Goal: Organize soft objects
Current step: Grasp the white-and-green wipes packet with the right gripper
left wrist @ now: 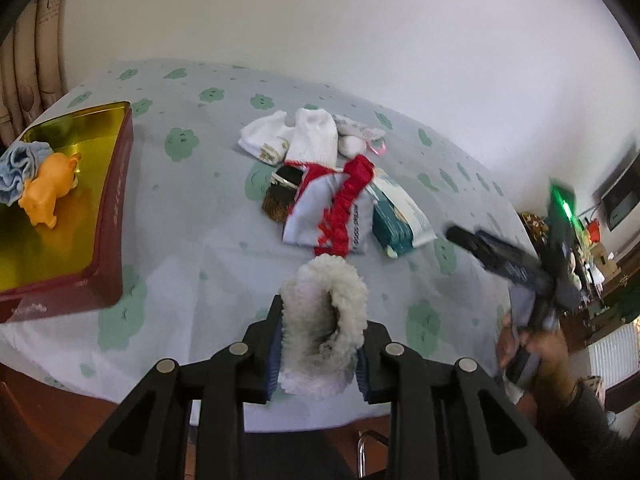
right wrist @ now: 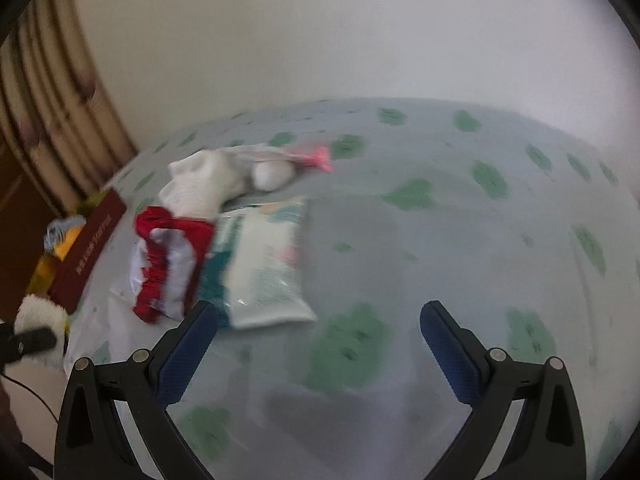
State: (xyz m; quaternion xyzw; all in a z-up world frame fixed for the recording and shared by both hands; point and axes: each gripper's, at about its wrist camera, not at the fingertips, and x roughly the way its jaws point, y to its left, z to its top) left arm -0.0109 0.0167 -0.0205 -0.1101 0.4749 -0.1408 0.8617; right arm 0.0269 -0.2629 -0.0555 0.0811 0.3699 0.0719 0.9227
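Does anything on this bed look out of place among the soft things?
Yes. A sealed tissue pack lies beside the pile of socks and the red-trimmed cloth, and a dark brush-like item is half buried under that cloth. Neither looks like clothing.

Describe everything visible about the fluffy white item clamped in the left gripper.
The fluffy white plush item looks like shaggy fleece, folded into a loop with a dark grey patch inside. The left gripper is shut on it, blue pads pressing both sides, and holds it above the green-flowered tablecloth, just in front of the red ruffled cloth. In the right wrist view it shows at the left edge. What it is exactly cannot be told.
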